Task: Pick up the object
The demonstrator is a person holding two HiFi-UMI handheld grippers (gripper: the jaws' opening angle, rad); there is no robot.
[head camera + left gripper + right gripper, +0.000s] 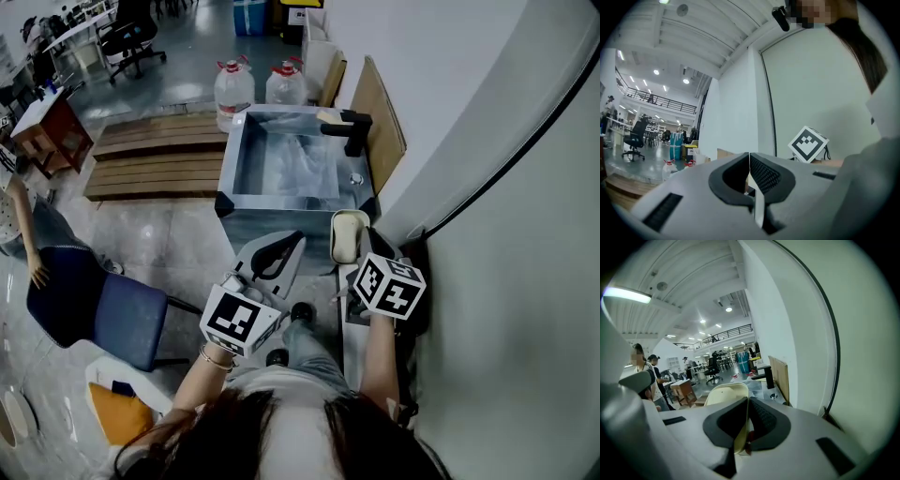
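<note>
A cream, rounded flat object [346, 232] like a small tray is held upright in front of me, near the steel sink's [232, 178] front corner. My right gripper [353, 261] is shut on its lower edge. In the right gripper view the cream object [725, 394] rises between the black pads [761, 420] of my right gripper [746, 423]. My left gripper [275, 253] hovers just left of it, its jaws together with nothing between them. In the left gripper view my left gripper [749, 172] points up towards the white wall.
The sink holds crumpled clear plastic [295, 159] and has a black faucet [350, 131] at its right rim. Two water jugs [234, 89] stand behind it and wooden pallets [155, 155] lie to its left. A blue chair [103, 309] is at my left. A white wall [506, 234] runs close on my right.
</note>
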